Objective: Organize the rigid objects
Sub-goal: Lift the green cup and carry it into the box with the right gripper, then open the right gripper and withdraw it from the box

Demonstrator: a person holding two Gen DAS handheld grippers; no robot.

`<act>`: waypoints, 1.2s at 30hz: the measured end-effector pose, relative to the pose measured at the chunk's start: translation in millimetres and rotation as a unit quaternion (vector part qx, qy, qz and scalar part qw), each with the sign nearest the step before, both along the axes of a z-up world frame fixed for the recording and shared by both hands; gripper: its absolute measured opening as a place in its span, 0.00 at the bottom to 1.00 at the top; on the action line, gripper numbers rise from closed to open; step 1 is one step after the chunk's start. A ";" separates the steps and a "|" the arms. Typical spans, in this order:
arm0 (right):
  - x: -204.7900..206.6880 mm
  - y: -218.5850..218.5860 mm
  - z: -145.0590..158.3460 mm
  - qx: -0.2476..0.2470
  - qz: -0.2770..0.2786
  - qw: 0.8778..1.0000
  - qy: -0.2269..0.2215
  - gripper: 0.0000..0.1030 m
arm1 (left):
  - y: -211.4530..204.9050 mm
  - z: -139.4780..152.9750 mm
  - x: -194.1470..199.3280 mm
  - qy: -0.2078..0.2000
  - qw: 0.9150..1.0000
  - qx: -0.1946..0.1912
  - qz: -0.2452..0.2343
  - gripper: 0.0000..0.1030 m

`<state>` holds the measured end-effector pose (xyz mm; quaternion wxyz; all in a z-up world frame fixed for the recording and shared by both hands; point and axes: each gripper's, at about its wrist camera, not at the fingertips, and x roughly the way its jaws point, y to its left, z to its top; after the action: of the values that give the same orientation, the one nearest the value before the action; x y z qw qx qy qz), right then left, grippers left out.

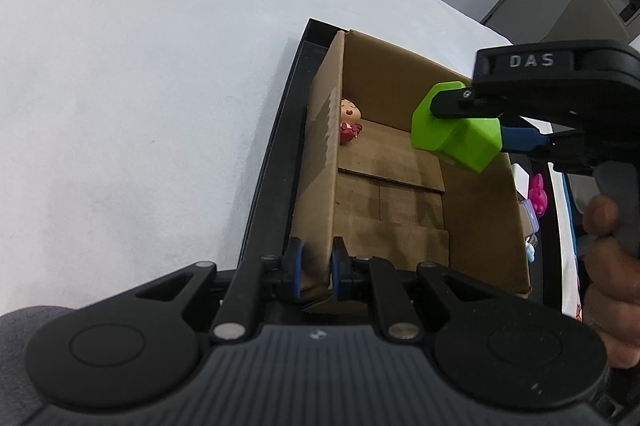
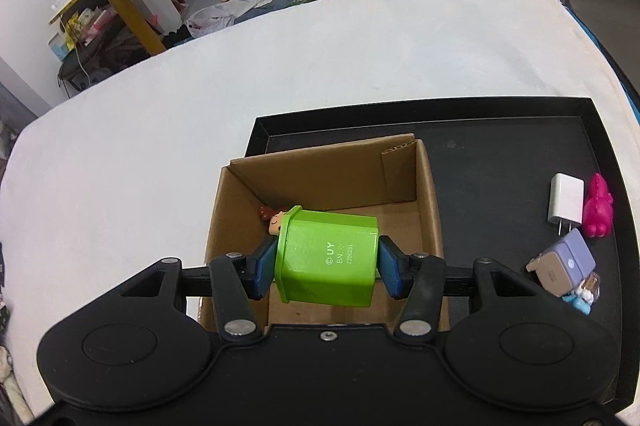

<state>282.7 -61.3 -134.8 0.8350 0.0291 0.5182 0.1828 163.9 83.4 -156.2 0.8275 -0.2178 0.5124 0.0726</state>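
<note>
Overhead, right claw [image 2: 327, 263] level, clamping green block [image 2: 328, 258] above cardboard box [image 2: 430, 194].

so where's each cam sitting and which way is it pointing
Left wrist: sits on the left gripper, looking down along its fingers into the cardboard box, whose wall they clamp; a hand holding the right gripper shows.
Right wrist: sits on the right gripper, looking down over the box and black tray; its fingers clamp the green block.
Shared: box, tray, green block, small figurine.
</note>
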 end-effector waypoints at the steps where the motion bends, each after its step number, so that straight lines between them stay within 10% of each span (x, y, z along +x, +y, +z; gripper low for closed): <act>1: -0.1 0.9 -1.0 -0.002 0.001 1.000 -0.001 0.50 | 0.1 -0.1 -0.1 0.000 1.000 0.000 0.001 0.13; 23: 15.8 28.2 -29.7 -0.072 0.002 0.997 -0.035 0.52 | 6.2 -4.5 -2.8 -0.001 1.000 -0.022 0.015 0.13; 36: 2.6 0.9 -0.7 -0.019 0.012 0.999 -0.032 0.76 | 7.0 -0.9 -2.1 0.005 0.999 -0.012 0.030 0.14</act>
<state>285.3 -60.4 -135.5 0.8493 0.0011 0.4950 0.1836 161.8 90.4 -157.1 0.8197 -0.2426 0.5106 0.0929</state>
